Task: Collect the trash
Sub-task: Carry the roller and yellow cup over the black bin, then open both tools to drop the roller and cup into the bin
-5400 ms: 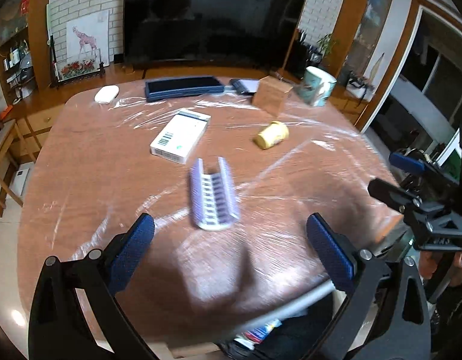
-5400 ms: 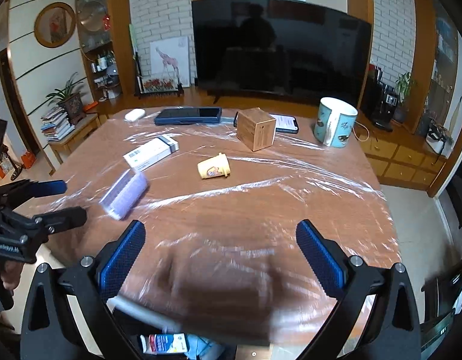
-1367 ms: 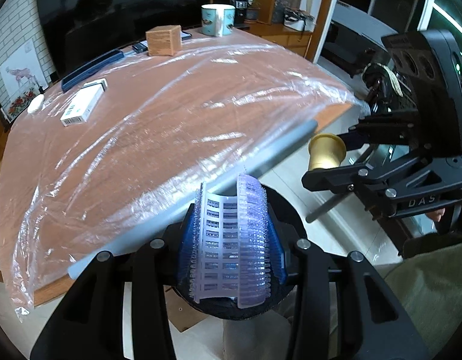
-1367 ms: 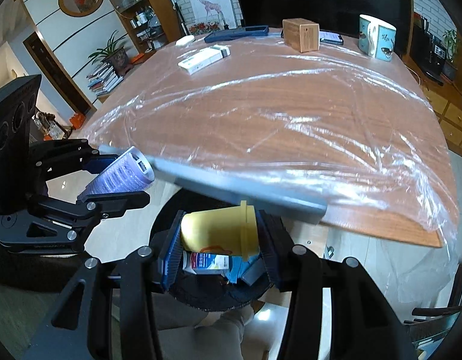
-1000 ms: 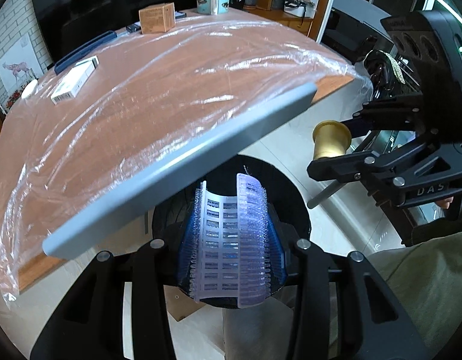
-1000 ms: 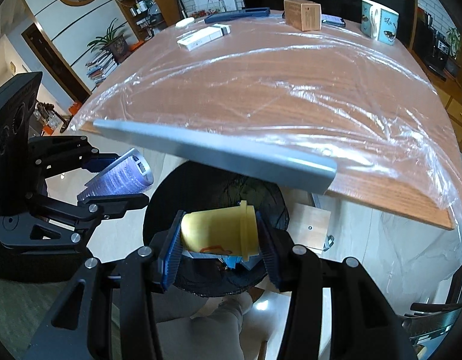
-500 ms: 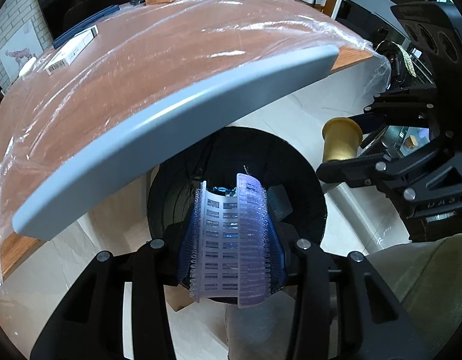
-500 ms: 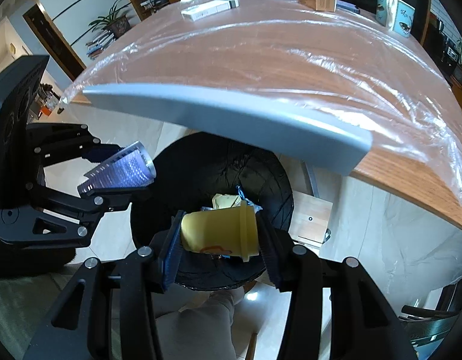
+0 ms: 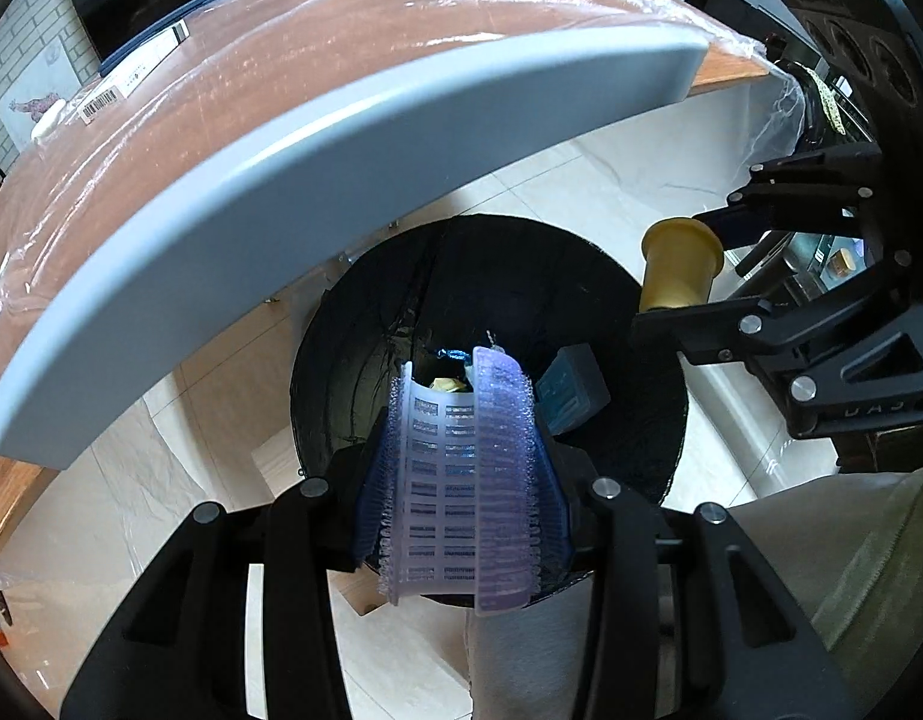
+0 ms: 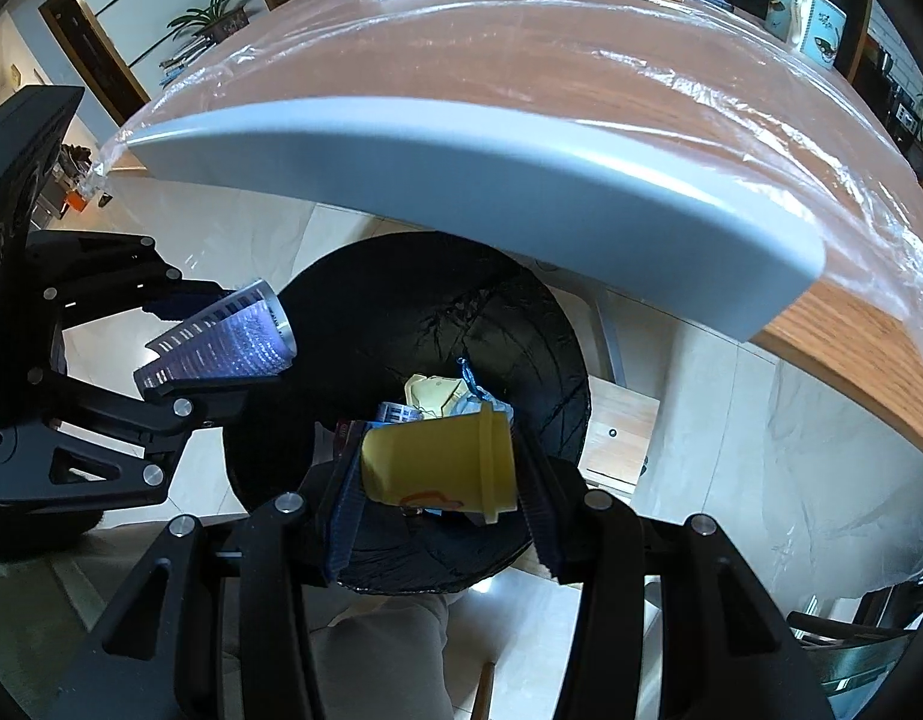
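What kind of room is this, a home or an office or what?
Most likely a home living or dining room. A wooden table under clear plastic wrap holds a mug, a potted plant stands by shelves in the right wrist view, and a large dark TV screen hangs on a white brick wall.

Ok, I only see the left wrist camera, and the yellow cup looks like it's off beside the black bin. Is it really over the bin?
Observer: Yes. In the right wrist view the yellow cup lies sideways in the right gripper, with the black bin's opening right behind it.
Operator: Is there a picture on the cup?
Observer: There's an orange mark on its side, but I can't make out what it is.
Operator: What's on the table that I can't see?
Observer: A blue-green mug stands near the far edge of the table.
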